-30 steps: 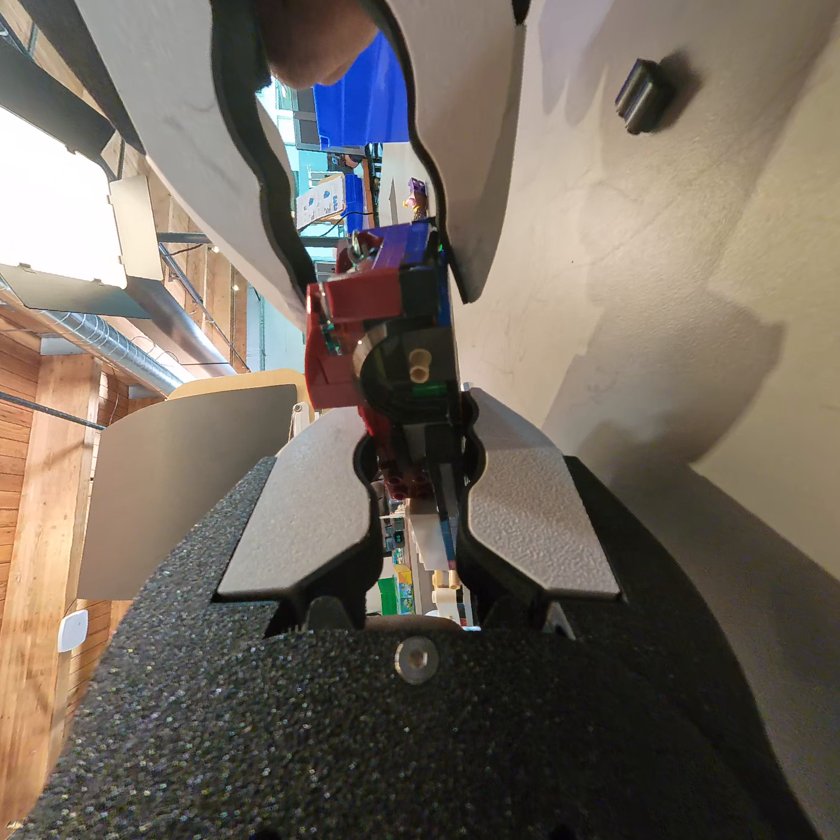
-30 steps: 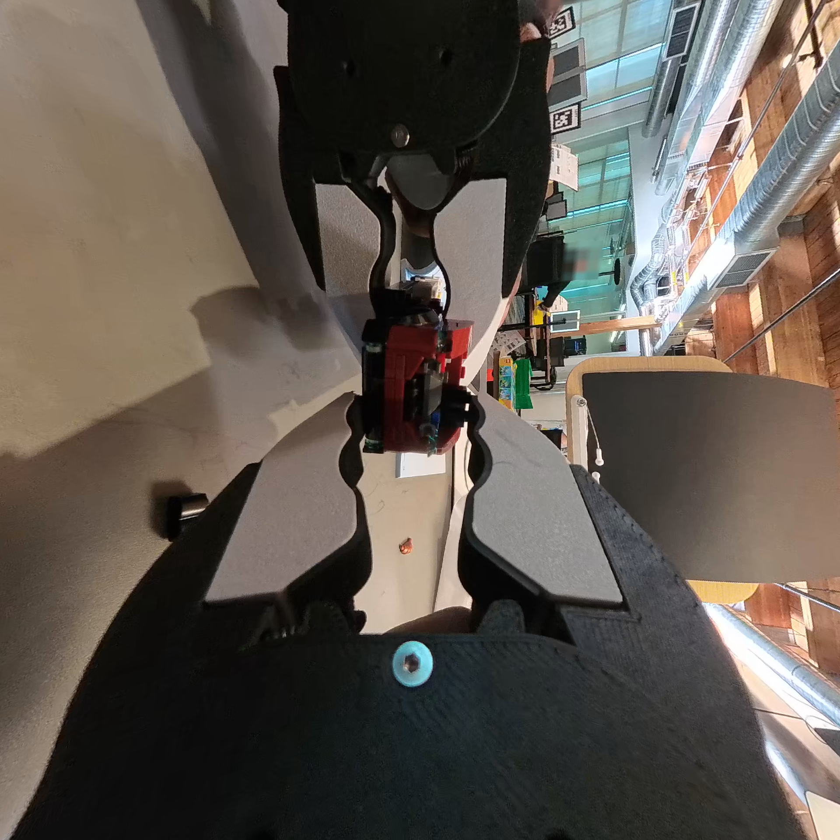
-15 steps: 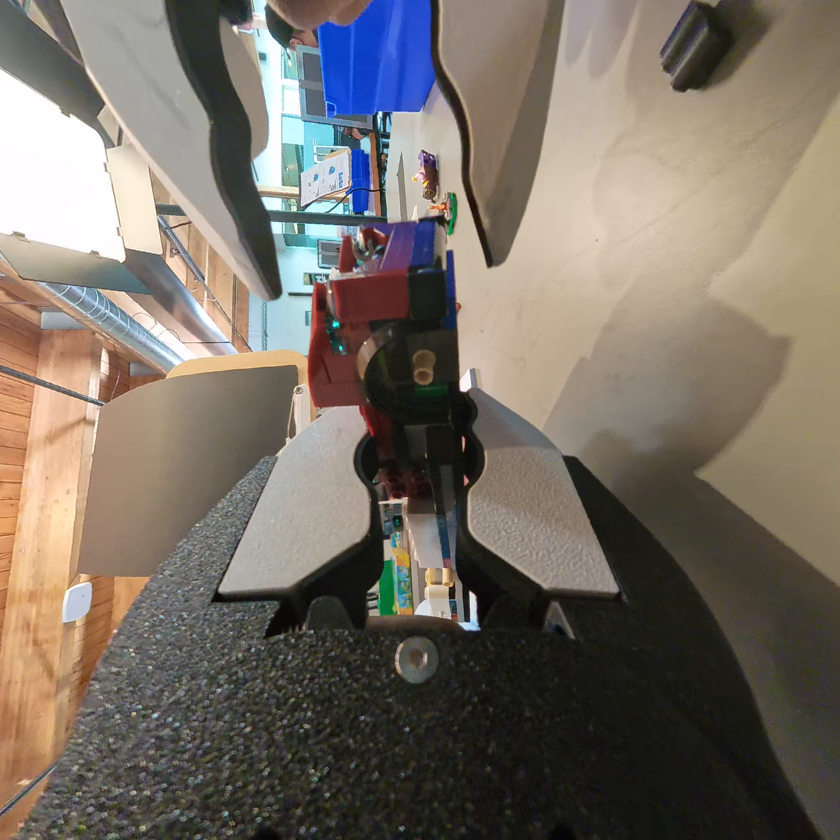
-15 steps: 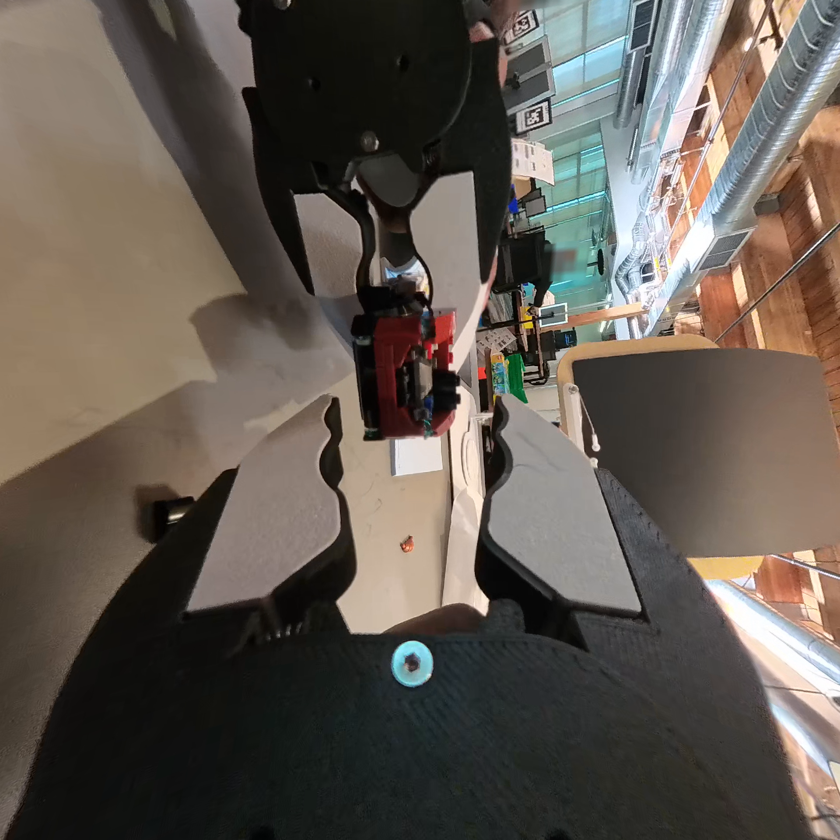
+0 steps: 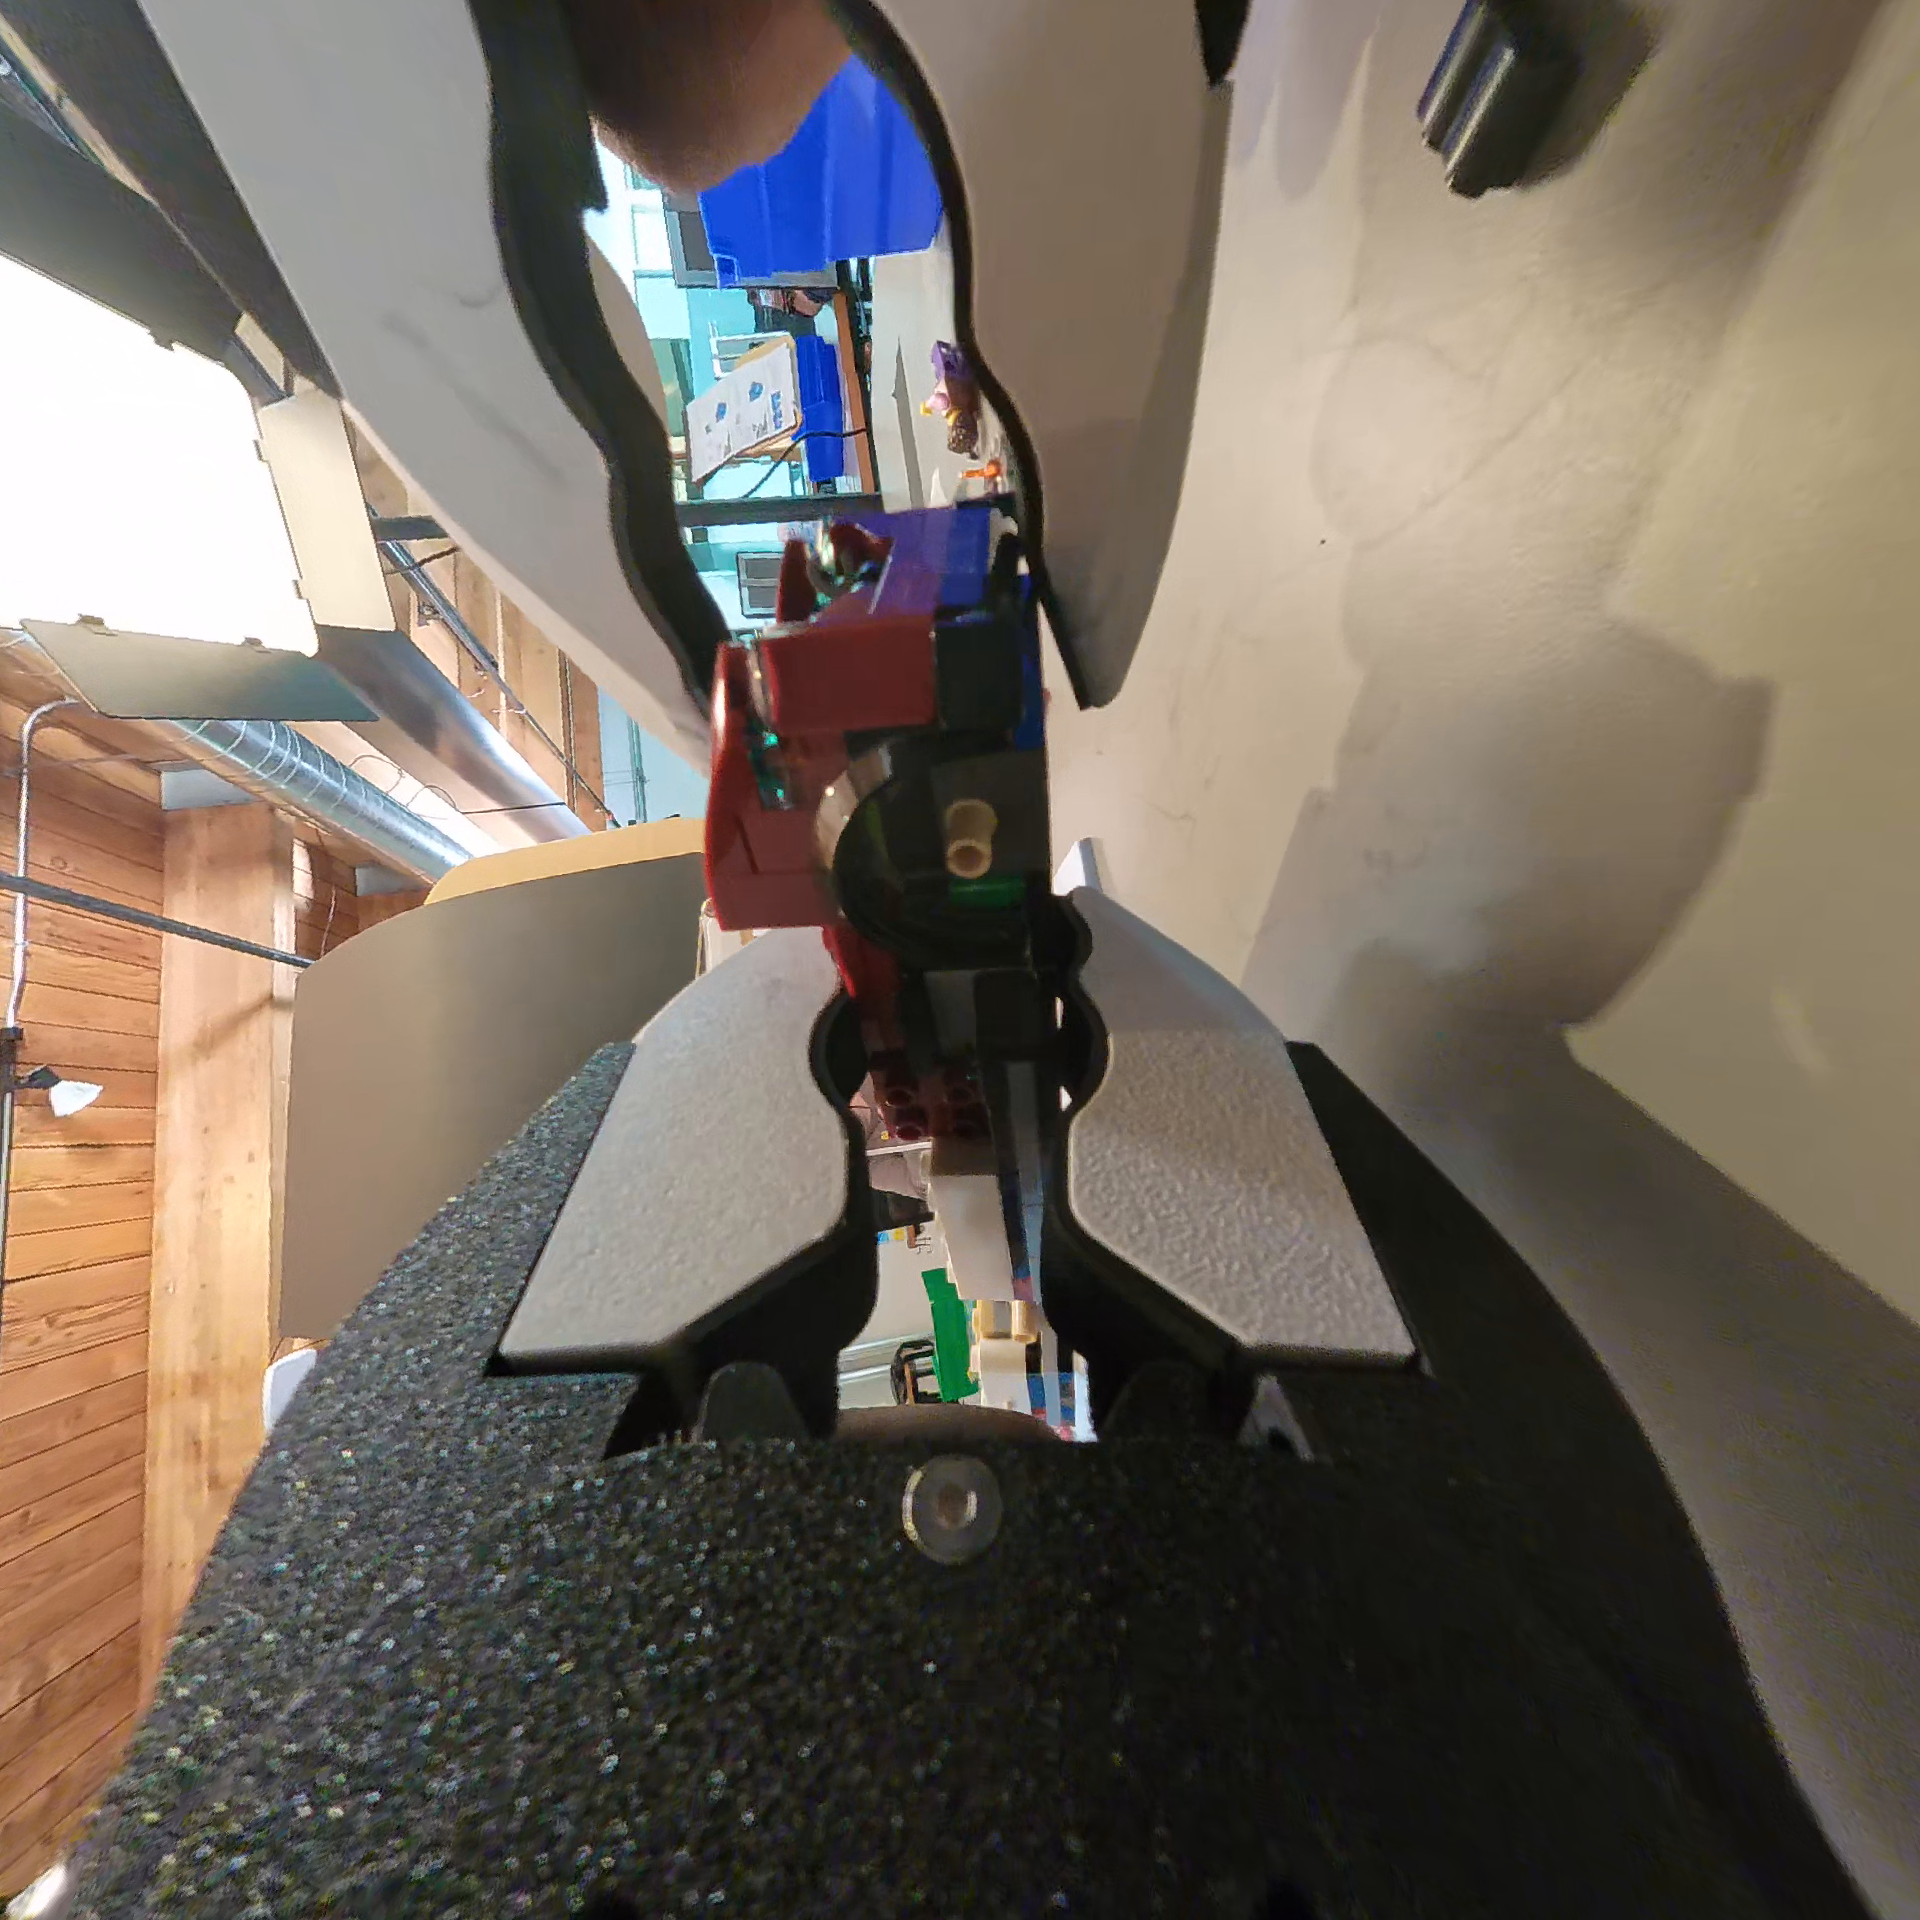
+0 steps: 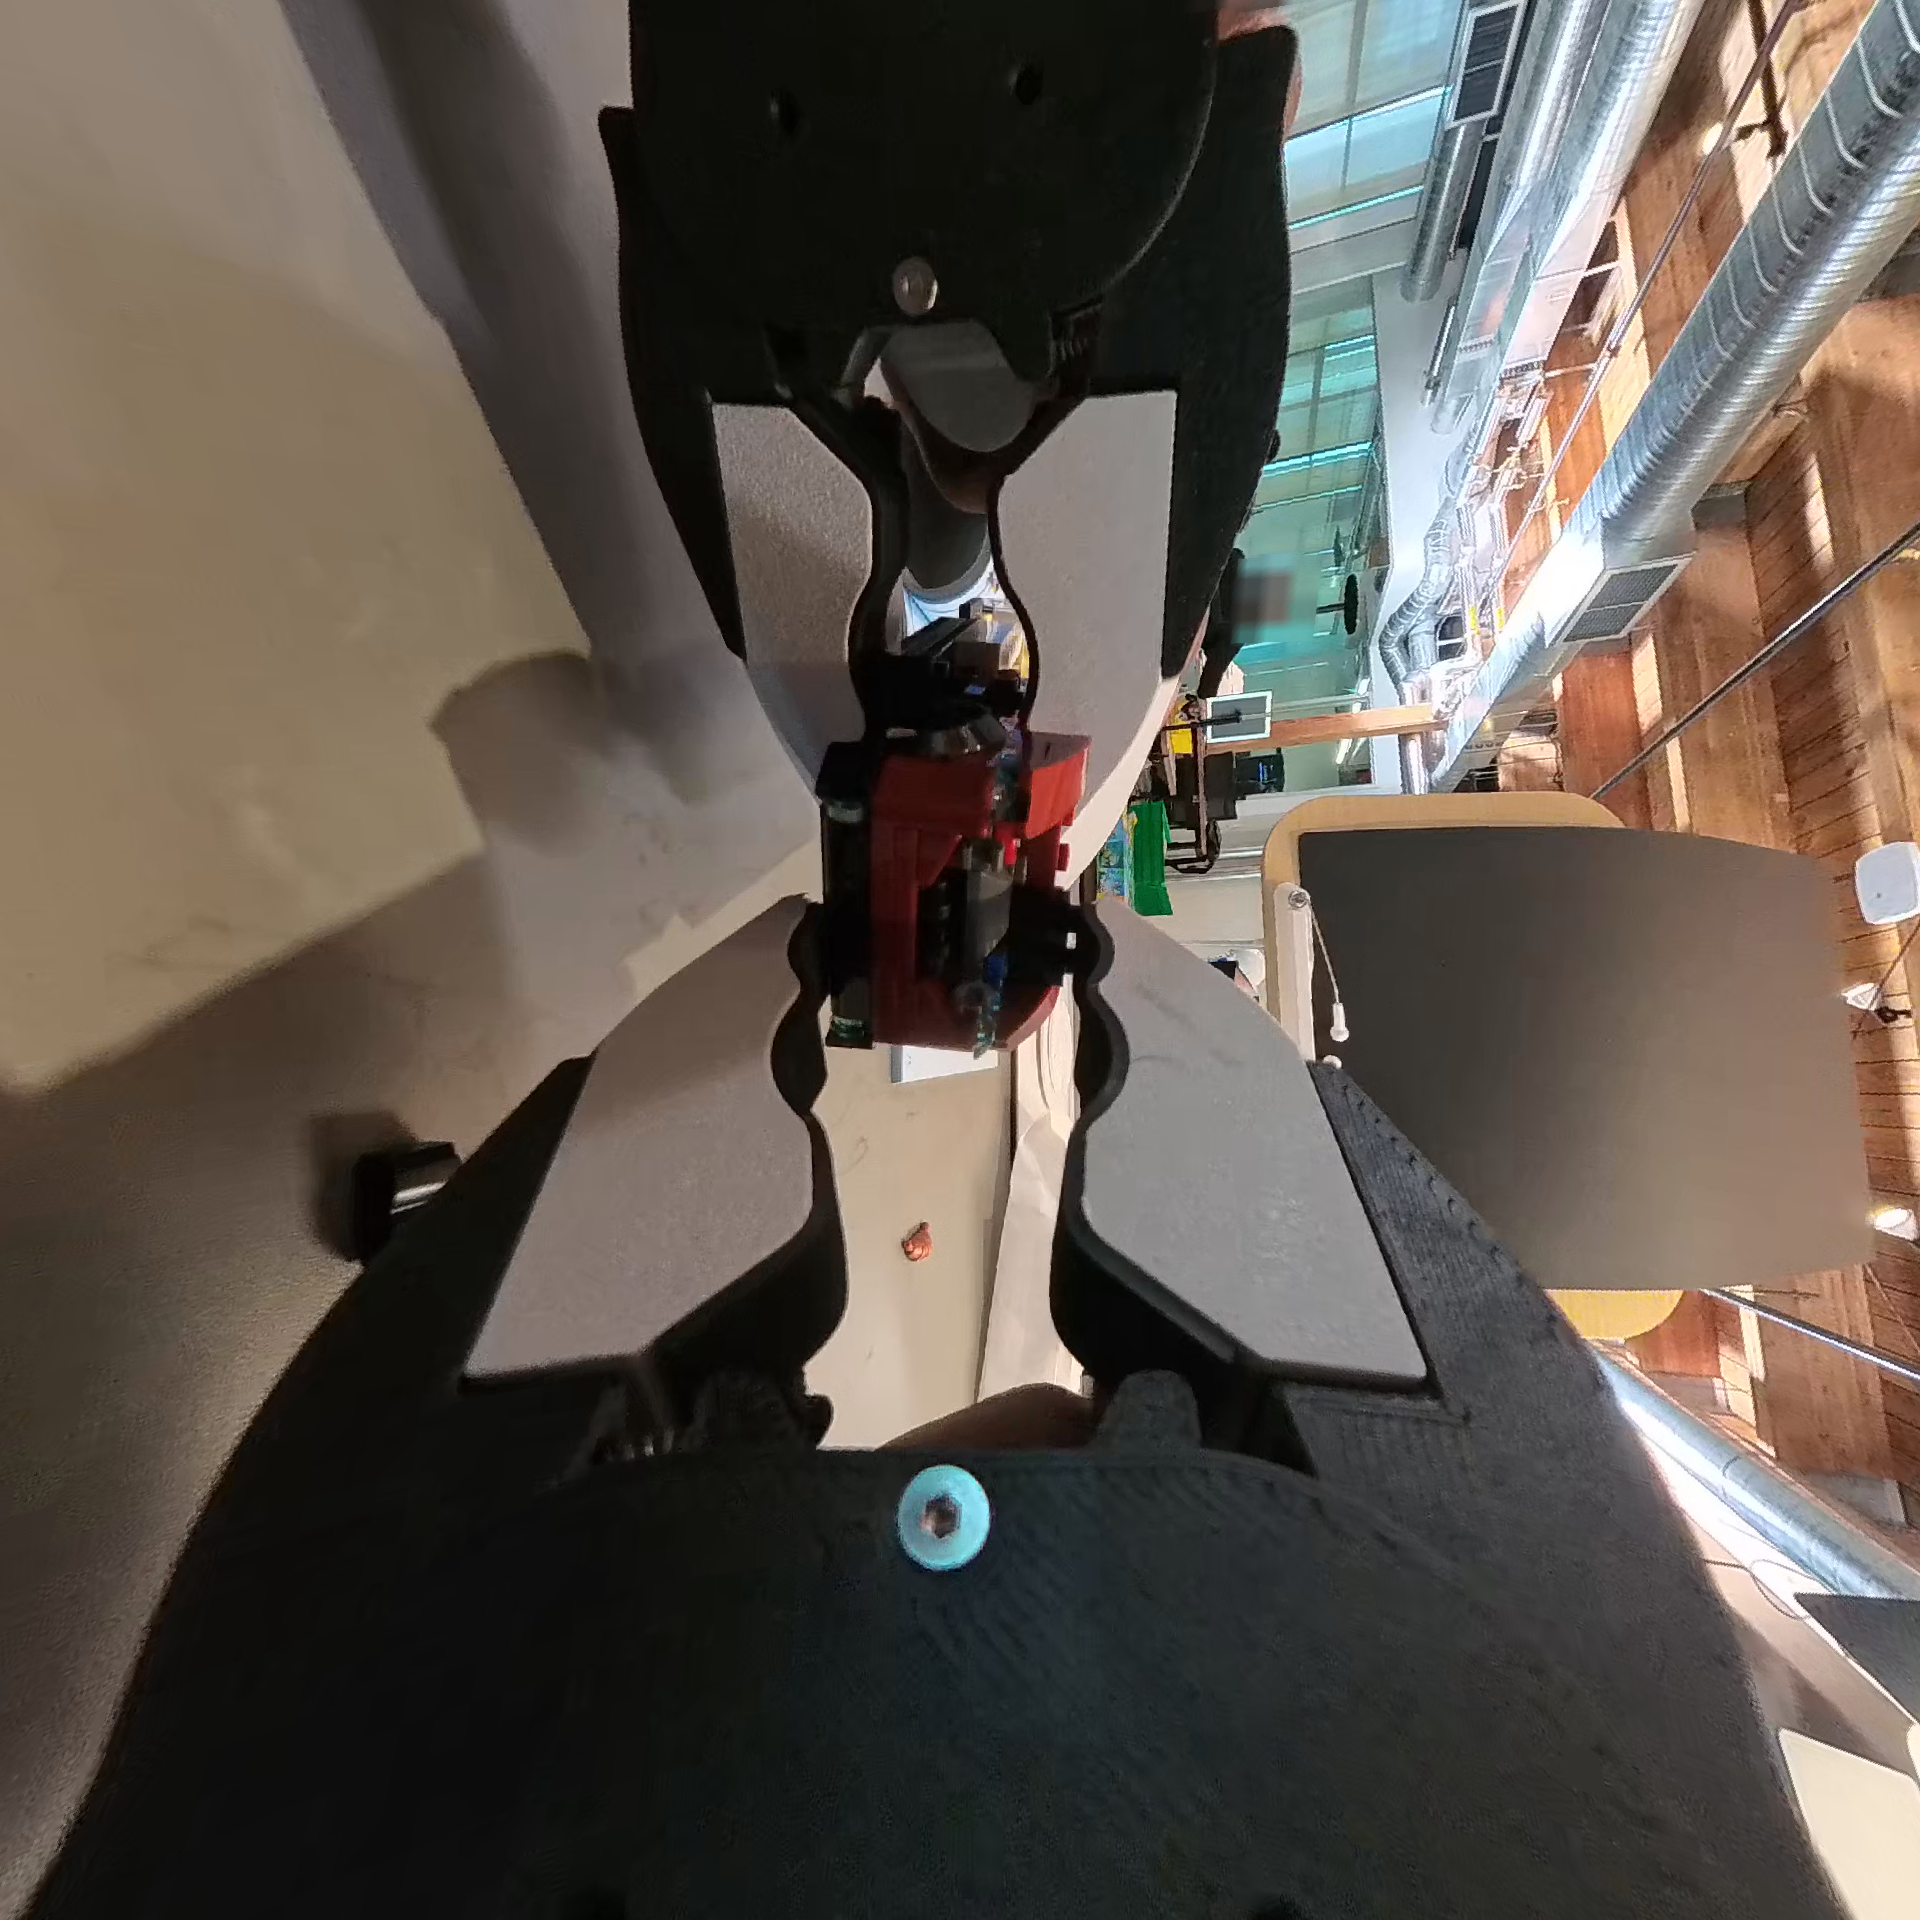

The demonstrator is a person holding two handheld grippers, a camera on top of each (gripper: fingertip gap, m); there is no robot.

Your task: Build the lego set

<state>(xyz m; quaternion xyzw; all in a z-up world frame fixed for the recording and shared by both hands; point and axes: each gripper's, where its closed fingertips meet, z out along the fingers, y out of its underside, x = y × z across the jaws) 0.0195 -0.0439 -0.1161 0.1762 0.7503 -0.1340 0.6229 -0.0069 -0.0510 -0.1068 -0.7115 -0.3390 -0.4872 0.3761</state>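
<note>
Both the left gripper [image 5: 951,997] and the right gripper [image 6: 945,935] were apparently clamped on one red brick model [image 6: 935,894]; no writing was readable.

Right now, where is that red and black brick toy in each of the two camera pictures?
Left wrist view: the brick toy sits at centre, just above this gripper's fingertips, which grip its near end.
Right wrist view: the same toy sits at centre, between the two facing grippers.
Shared landmark: the grey-backed chair.

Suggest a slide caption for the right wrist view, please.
Two handheld grippers, right and left, meet jaws-first, both clamped on one red-and-black toy brick model above a pale tabletop.
</note>
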